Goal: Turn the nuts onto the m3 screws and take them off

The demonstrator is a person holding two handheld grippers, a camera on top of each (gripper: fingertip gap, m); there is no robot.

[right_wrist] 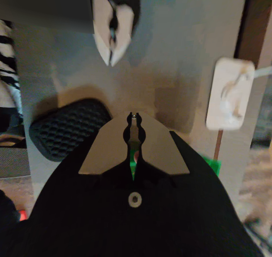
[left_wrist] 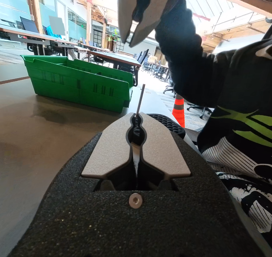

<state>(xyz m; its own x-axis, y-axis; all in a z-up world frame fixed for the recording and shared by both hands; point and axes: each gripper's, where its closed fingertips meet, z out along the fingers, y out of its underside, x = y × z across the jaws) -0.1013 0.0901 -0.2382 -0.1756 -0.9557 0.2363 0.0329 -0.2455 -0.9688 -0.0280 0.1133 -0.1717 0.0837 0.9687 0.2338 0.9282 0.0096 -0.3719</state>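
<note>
My left gripper [left_wrist: 137, 114] is shut on the lower end of a long thin grey screw [left_wrist: 140, 99], which stands up and leans slightly right above the fingertips. My right gripper [right_wrist: 134, 115] is shut on a small silver nut [right_wrist: 133, 116] pinched at the very tips. In the left wrist view the right gripper [left_wrist: 128, 43] hangs above the screw, tips pointing down, well clear of the screw's top. In the right wrist view the left gripper [right_wrist: 110, 65] shows blurred at the top with its tips together; the screw does not show there.
A green plastic bin [left_wrist: 79, 82] stands on the grey table [left_wrist: 29, 132] to the left of the screw. A black mesh pad [left_wrist: 166, 122] lies just right of my left gripper. A white device [right_wrist: 229, 93] lies on the table. An orange cone [left_wrist: 178, 111] stands beyond the table's edge. One gripper's finger ends stand about 11 cm off the other's.
</note>
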